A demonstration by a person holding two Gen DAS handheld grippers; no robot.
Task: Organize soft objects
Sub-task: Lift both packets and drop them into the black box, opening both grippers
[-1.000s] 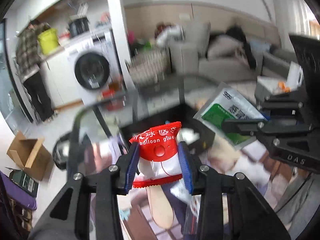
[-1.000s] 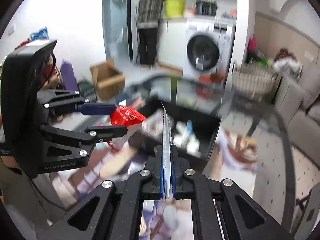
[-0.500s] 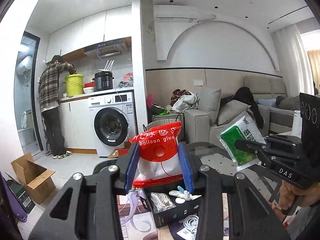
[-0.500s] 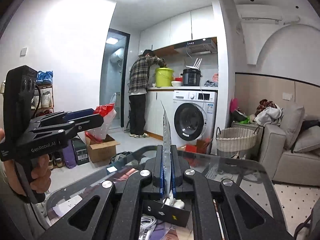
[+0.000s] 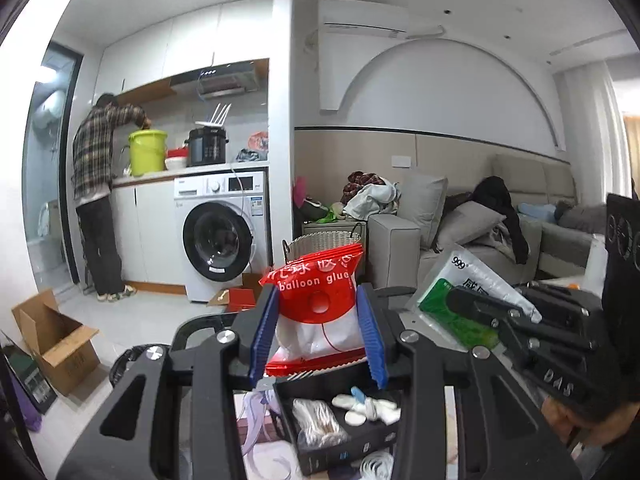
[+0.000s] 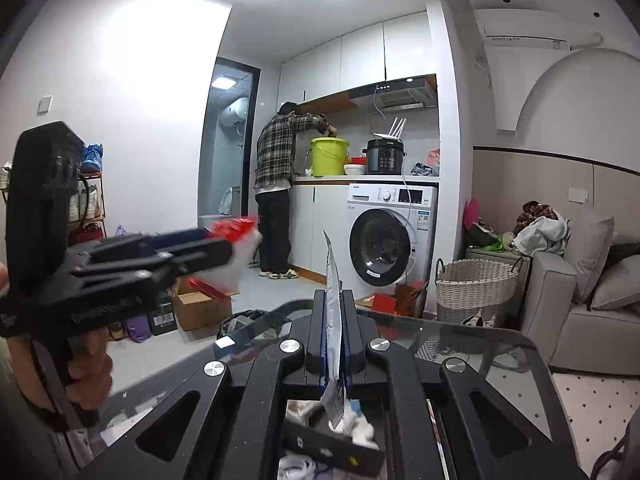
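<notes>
The left gripper (image 5: 318, 334) is clamped on a red-and-white balloon glue packet (image 5: 318, 304), its blue pads pressing the packet's two sides so that the printed top stands upright above the fingertips and the crimped red bottom edge hangs just below them. The right gripper (image 6: 335, 334) is pinched tight on a flat sachet (image 6: 333, 280), seen edge-on from its own camera as a thin sheet rising from between the closed pads; from the left wrist camera the same sachet (image 5: 470, 300) shows a green-and-white face marked 999, tilted and held up to the right of the glue packet, the two well apart. Both packets hang in the air above a black open box (image 5: 340, 420) that holds white cotton-like pieces and coiled white cords and rests on the round glass table (image 6: 480, 336). Compared with half a second ago, both tools keep the same grip and a similar height, and the left tool appears blurred in the right wrist view. The table's curved dark rim runs just beyond the fingertips, and past it lie open floor, a cardboard box (image 5: 56, 344), a wicker basket (image 6: 476, 288) and a grey sofa (image 5: 460, 232).
</notes>
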